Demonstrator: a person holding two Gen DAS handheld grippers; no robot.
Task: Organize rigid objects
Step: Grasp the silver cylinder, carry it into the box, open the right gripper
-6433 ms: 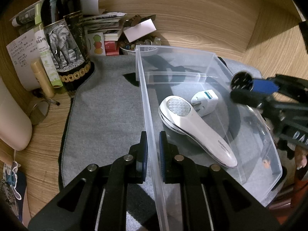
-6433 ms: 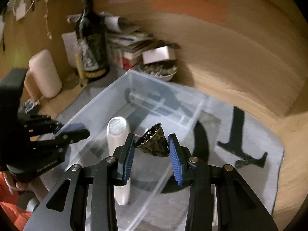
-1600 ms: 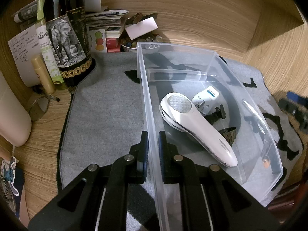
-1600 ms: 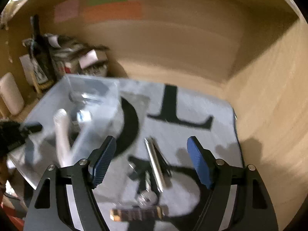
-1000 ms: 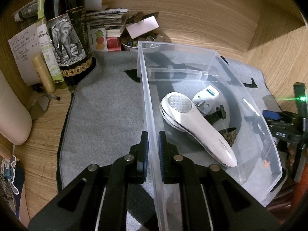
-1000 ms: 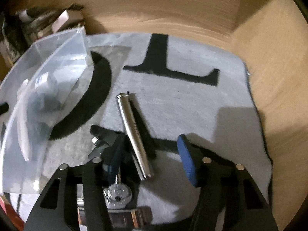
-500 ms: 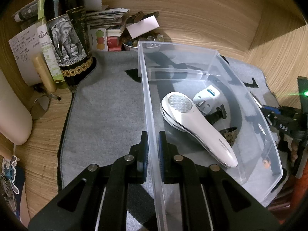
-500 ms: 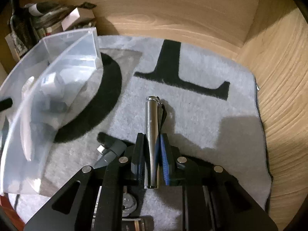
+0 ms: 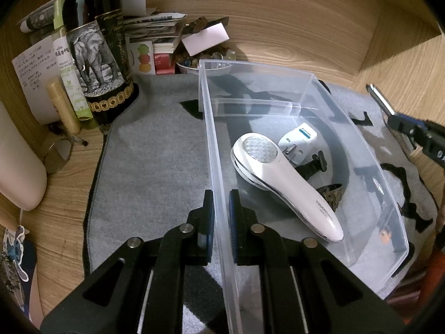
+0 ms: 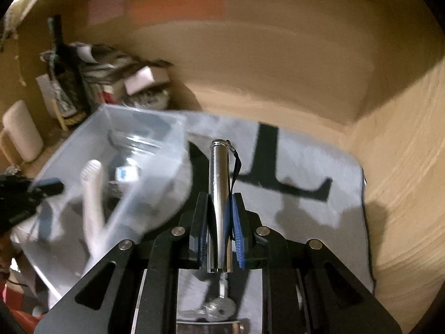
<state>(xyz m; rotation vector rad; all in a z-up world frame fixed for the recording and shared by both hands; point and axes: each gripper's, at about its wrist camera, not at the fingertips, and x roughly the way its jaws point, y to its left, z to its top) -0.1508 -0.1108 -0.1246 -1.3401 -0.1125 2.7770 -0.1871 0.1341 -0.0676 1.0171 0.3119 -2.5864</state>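
A clear plastic bin (image 9: 306, 89) stands on a grey mat (image 9: 155, 150). In it lie a white handheld device (image 9: 281, 178), a white plug adapter (image 9: 299, 140), a black clip (image 9: 313, 164) and a patterned cone-shaped thing (image 9: 332, 194). My left gripper (image 9: 221, 206) is shut on the bin's left wall. My right gripper (image 10: 221, 211) is shut on a silver metal tube (image 10: 219, 189) with a black strap and holds it above the mat, right of the bin (image 10: 133, 150). It shows at the right edge of the left wrist view (image 9: 395, 119).
A dark elephant-label bottle (image 9: 97, 55), small tubes, papers, books and a bowl of trinkets (image 9: 205, 58) crowd the back left corner. A cream cylinder (image 9: 16, 167) lies at far left. Keys and a metal piece (image 10: 217, 306) lie on the mat under my right gripper. Wooden walls enclose the back and right.
My right gripper closed on the silver tube and lifted it off the mat, swinging up and left toward the bin. My left gripper kept its hold on the bin wall.
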